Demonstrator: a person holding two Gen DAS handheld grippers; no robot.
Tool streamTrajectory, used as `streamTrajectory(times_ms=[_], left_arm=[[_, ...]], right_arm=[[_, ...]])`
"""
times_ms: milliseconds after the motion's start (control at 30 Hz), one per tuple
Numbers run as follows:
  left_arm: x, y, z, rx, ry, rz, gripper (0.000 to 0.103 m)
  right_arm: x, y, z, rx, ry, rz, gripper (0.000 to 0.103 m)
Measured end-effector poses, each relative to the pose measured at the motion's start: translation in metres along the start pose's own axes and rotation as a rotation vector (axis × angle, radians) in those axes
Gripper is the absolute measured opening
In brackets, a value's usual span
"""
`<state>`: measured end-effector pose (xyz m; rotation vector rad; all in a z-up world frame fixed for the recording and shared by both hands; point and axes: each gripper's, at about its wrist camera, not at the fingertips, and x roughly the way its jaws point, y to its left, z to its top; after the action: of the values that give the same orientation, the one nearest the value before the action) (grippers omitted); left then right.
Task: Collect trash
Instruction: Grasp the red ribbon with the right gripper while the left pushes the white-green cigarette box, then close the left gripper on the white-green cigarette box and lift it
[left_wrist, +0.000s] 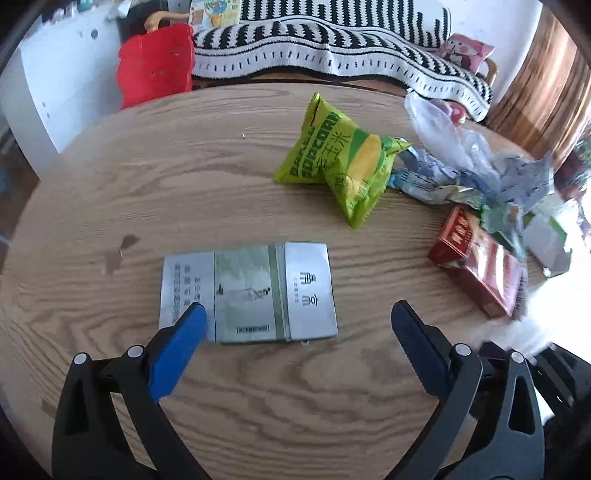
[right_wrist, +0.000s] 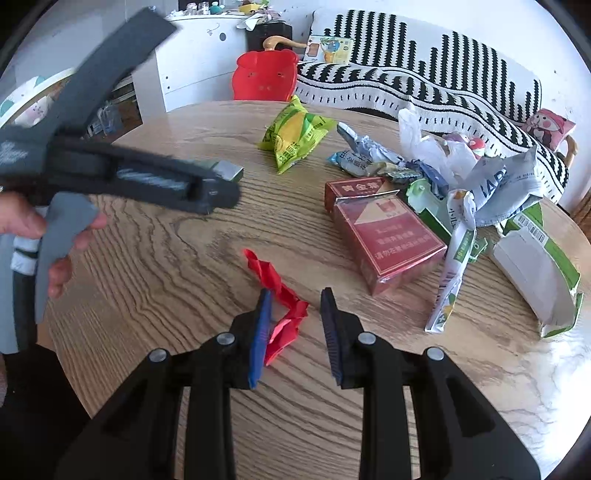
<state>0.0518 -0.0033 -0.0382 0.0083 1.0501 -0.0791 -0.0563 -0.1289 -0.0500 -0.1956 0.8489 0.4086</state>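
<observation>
Left tongs (left_wrist: 299, 314) spread wide over the flat silver-grey cigarette carton (left_wrist: 247, 291) on the wooden tabletop (left_wrist: 221, 166), right tongs (right_wrist: 295, 295) gape narrowly around the crumpled red paper scrap (right_wrist: 284, 295), unpinched.

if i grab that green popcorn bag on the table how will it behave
The green popcorn bag looks puffed, so probably light and squashy under the jaws. Its glossy film may slip. It seems torn open at the top corner, so tilting it might spill leftovers.
</observation>
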Motion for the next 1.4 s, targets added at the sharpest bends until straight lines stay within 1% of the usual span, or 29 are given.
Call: streamTrajectory(times_ms=[133, 200, 233, 300, 400, 467, 500, 533, 600, 700, 833, 967, 1067, 1167, 1233, 1267, 1333, 1400], left_arm=[[0.006, -0.007, 0.001, 0.056, 0.005, 0.059, 0.097], [0.01, -0.004, -0.001, 0.079, -0.002, 0.116, 0.098], [0.011, 0.001, -0.002, 0.076, -0.029, 0.118, 0.098], [0.012, 0.008, 0.0, 0.067, -0.036, 0.123, 0.098], [0.011, 0.015, -0.002, 0.074, -0.077, 0.118, 0.098], [0.011, 0.016, -0.002, 0.077, -0.075, 0.11, 0.097], [0.01, 0.015, -0.002, 0.084, -0.079, 0.105, 0.089], [0.006, 0.013, -0.003, 0.098, -0.103, 0.107, 0.077], [0.001, 0.002, -0.003, 0.134, -0.119, 0.113, 0.026], [0.001, 0.0, -0.001, 0.127, -0.121, 0.131, 0.025], [-0.002, -0.003, -0.002, 0.126, -0.129, 0.117, 0.025], [-0.011, -0.007, 0.0, 0.133, -0.157, 0.096, 0.025], [-0.019, -0.003, -0.002, 0.115, -0.175, 0.052, 0.025], [-0.039, 0.013, -0.005, 0.065, -0.228, -0.026, 0.025], [-0.053, 0.027, -0.005, 0.007, -0.266, -0.094, 0.025], [-0.059, 0.034, -0.005, -0.018, -0.282, -0.111, 0.025], [-0.064, 0.04, -0.005, -0.043, -0.303, -0.116, 0.025], [-0.067, 0.043, -0.003, -0.064, -0.31, -0.137, 0.025]], right_arm=[[-0.003, -0.002, -0.002, -0.015, 0.0, 0.009, 0.027], [-0.004, -0.005, -0.004, -0.002, 0.0, 0.015, 0.028], [-0.004, -0.006, -0.004, 0.005, 0.0, 0.02, 0.028], [-0.005, -0.007, -0.005, 0.004, 0.0, 0.023, 0.028], [-0.005, -0.008, -0.004, 0.004, 0.0, 0.028, 0.028], [-0.006, -0.01, -0.004, 0.004, 0.0, 0.026, 0.025], [-0.006, -0.011, -0.004, 0.007, -0.001, 0.027, 0.018], [-0.005, -0.012, -0.003, 0.01, -0.002, 0.027, 0.017], [-0.005, -0.013, -0.003, 0.022, -0.005, 0.023, 0.017], [-0.003, -0.013, -0.001, 0.024, -0.01, 0.017, 0.016], [-0.002, -0.01, 0.001, 0.008, -0.008, 0.014, 0.016], [-0.002, -0.009, 0.001, 0.004, -0.007, 0.01, 0.016], [-0.002, -0.009, 0.001, 0.009, -0.007, 0.009, 0.016], [-0.001, -0.01, 0.001, 0.019, -0.008, 0.008, 0.016], [-0.001, -0.01, 0.001, 0.023, -0.009, 0.003, 0.016], [-0.001, -0.011, 0.001, 0.027, -0.011, -0.001, 0.016], [-0.002, -0.012, 0.002, 0.039, -0.019, -0.008, 0.016], [-0.004, -0.013, 0.002, 0.047, -0.037, -0.01, 0.016]])
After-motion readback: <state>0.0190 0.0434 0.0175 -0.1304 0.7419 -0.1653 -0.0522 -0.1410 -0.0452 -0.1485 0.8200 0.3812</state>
